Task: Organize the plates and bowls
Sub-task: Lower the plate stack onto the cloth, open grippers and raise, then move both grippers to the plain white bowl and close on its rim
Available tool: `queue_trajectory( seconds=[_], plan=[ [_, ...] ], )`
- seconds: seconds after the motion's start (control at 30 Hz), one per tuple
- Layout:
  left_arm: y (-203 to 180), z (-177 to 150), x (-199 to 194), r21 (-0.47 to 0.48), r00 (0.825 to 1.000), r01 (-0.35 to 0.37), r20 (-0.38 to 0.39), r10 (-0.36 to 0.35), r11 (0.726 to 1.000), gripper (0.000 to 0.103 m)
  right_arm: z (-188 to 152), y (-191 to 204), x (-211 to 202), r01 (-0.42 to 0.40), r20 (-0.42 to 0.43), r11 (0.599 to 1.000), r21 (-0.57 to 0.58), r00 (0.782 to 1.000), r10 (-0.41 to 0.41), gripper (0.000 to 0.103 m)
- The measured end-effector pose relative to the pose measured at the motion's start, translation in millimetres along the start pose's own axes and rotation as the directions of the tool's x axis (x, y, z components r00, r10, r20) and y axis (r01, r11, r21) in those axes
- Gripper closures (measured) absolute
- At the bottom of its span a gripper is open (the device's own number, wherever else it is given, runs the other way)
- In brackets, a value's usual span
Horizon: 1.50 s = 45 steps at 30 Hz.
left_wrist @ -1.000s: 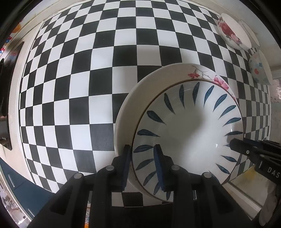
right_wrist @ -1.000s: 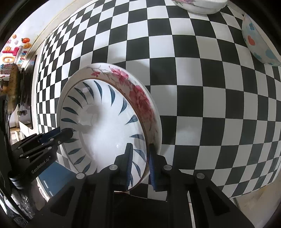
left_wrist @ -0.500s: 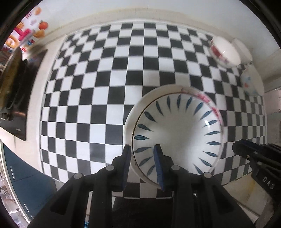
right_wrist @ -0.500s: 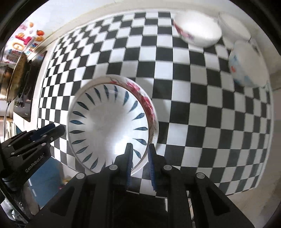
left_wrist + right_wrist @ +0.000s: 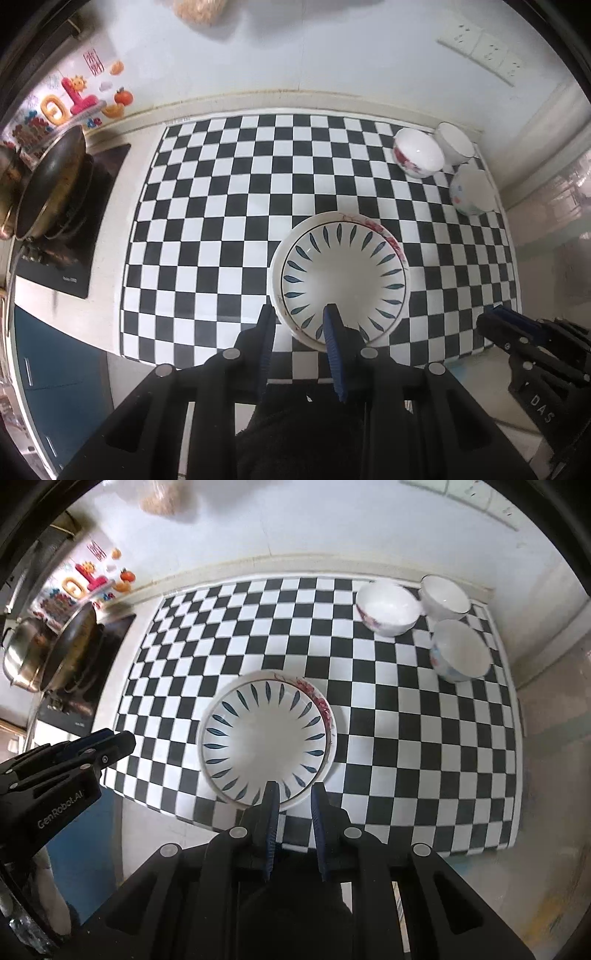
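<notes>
Surface: we see a black-and-white checkered mat on the pale counter.
Plates: blue-leaf white plate stacked in a floral-rimmed plate, mat's 6 o'clock edge.
Bowls: three white ceramic bowls at 2 o'clock.
Room: steel wok at 9 o'clock.
Left gripper: parted, empty.
Right gripper: parted, empty.

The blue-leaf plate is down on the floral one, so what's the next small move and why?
Probably carry the right claw toward the floral bowl at the far right. The blue-leaf plate already sits stacked on the floral plate, both claws look open and clear, and three bowls stand unstacked, apart on the checkered mat.
</notes>
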<state>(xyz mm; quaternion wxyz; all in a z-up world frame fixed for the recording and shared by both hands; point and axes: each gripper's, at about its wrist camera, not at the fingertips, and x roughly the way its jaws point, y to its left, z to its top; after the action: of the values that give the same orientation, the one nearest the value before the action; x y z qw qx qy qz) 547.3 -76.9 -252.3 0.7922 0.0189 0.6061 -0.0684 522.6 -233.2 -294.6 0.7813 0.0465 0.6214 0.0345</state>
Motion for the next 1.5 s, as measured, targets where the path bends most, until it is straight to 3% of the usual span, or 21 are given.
queue_trajectory(
  seconds=[0.33, 0.57, 0.6, 0.63, 0.7, 0.73, 0.83, 1.0, 1.17, 1.33, 1.5],
  plan=[
    [7.3, -27.9, -41.0, 0.060, 0.998, 0.048, 0.045, -0.051, 0.997, 0.079, -36.6, 22.1, -55.6, 0.025, 0.077, 0.997, 0.070, 0.997, -0.030, 0.084],
    [11.2, -30.2, -48.8, 0.076, 0.995, 0.062, 0.069, -0.067, 0.995, 0.078, -45.5, 31.0, -64.7, 0.011, 0.093, 0.996, 0.087, 0.995, -0.019, 0.084],
    [10.8, -28.4, -49.2, 0.074, 0.995, 0.061, 0.076, -0.066, 0.995, 0.074, -43.8, 29.1, -63.5, 0.000, 0.094, 0.996, 0.093, 0.996, -0.009, 0.084],
    [9.8, -24.7, -49.1, 0.074, 0.994, 0.067, 0.083, -0.073, 0.995, 0.069, -42.7, 26.2, -62.6, -0.015, 0.095, 0.995, 0.102, 0.995, 0.005, 0.080],
    [7.3, -17.8, -47.6, 0.072, 0.992, 0.063, 0.102, -0.070, 0.995, 0.068, -39.4, 17.3, -61.0, -0.039, 0.103, 0.992, 0.121, 0.994, 0.027, 0.057],
    [5.1, -13.0, -45.1, 0.076, 0.992, 0.054, 0.110, -0.062, 0.996, 0.068, -38.3, 12.4, -60.4, -0.047, 0.114, 0.990, 0.132, 0.993, 0.032, 0.040],
    [-3.6, 9.1, -30.8, 0.071, 0.991, 0.058, 0.118, -0.066, 0.996, 0.068, -25.3, -12.7, -59.1, -0.092, 0.142, 0.980, 0.176, 0.988, 0.067, 0.036],
    [-24.2, 53.7, 4.1, 0.044, 0.992, 0.088, 0.089, -0.091, 0.995, 0.068, 19.3, -80.9, -52.3, -0.131, 0.175, 0.954, 0.270, 0.981, 0.085, 0.036],
    [-50.8, 113.9, 68.5, 0.015, 0.993, 0.119, 0.005, -0.119, 0.993, 0.068, 92.1, -158.0, -21.0, -0.157, 0.200, 0.931, 0.328, 0.975, 0.094, 0.036],
    [-80.9, 178.2, 144.5, -0.040, 0.987, 0.128, -0.097, -0.131, 0.991, 0.068, 182.4, -216.9, 48.8, -0.206, 0.114, 0.925, 0.318, 0.977, 0.179, 0.039],
    [-100.1, 217.6, 204.7, -0.077, 0.974, 0.146, -0.162, -0.157, 0.986, 0.068, 254.1, -241.4, 130.1, -0.175, -0.041, 0.947, 0.268, 0.980, 0.193, 0.050]
  ],
)
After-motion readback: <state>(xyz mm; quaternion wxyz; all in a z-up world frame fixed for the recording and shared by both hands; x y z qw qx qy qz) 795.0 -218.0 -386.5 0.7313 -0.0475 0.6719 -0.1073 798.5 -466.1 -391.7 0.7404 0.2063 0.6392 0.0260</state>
